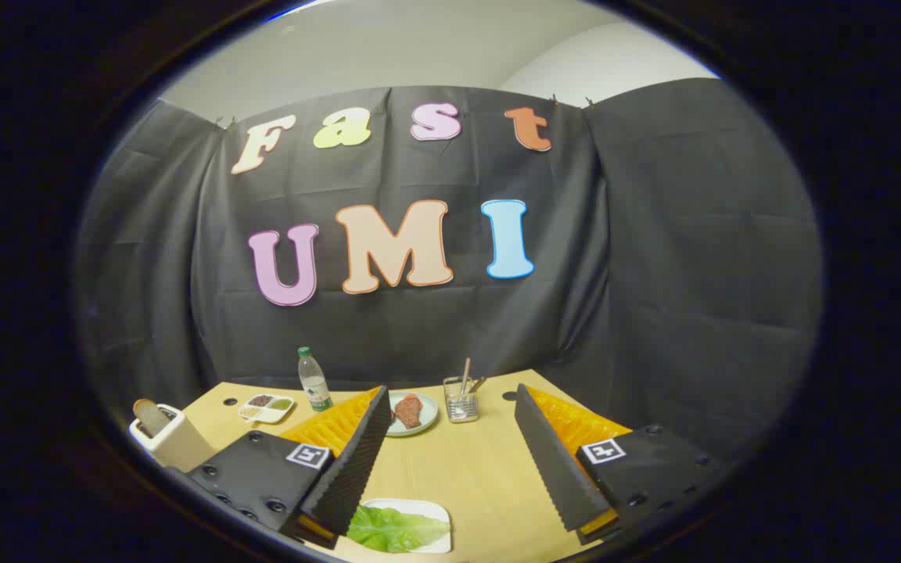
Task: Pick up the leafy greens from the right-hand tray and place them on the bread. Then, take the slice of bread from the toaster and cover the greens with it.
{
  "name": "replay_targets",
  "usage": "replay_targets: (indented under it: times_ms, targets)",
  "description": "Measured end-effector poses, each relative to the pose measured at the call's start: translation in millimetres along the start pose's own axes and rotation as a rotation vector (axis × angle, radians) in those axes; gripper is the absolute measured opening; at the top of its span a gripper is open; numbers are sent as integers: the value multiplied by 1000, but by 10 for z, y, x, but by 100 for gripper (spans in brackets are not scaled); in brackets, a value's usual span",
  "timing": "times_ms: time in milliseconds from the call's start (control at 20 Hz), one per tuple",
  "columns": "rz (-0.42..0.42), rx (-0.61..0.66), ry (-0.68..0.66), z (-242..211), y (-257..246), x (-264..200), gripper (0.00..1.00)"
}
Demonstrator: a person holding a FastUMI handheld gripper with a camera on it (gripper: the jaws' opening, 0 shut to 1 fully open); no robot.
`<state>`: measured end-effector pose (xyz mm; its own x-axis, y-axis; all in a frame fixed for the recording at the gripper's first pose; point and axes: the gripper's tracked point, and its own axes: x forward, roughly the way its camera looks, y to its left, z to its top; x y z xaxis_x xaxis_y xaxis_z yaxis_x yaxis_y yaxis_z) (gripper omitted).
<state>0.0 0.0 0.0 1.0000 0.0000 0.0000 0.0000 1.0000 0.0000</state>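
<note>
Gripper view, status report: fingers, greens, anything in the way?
Gripper open, holding nothing. Green leafy lettuce on white rectangular tray, low between the fingers. Brown bread slice upright in white toaster. Nothing blocking.

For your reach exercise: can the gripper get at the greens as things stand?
Probably yes. The gripper is open, and the greens lie uncovered on their tray just below its fingers; nothing stands between.

The worktop (450,469) looked like smooth, pale wood with a matt finish, and the booth wall behind it was creased matt cloth. The bottle (314,381) was clear plastic, the utensil holder (461,407) a shiny wire mesh, and the claw (450,469) hung wide open, its ridged pads (360,461) looking rubbery
</note>
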Motion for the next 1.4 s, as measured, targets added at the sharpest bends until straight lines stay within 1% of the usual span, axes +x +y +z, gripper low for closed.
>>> replay_targets:
  times_ms: [300, 650, 750, 950, 1250, 1400]
  targets:
    - [14, 11, 20, -63, -40, -18, 100]
    - [54, -23, 48, -167, 100, -33, 100]
    - [71, -12, 68, -247, 163, -37, 100]
    - [112, 66, 187, -637, 287, -25, 100]
    - [108, 273, 415, -1324, 335, -108, 100]
    - [90, 330, 525, -1693, 319, -170, 100]
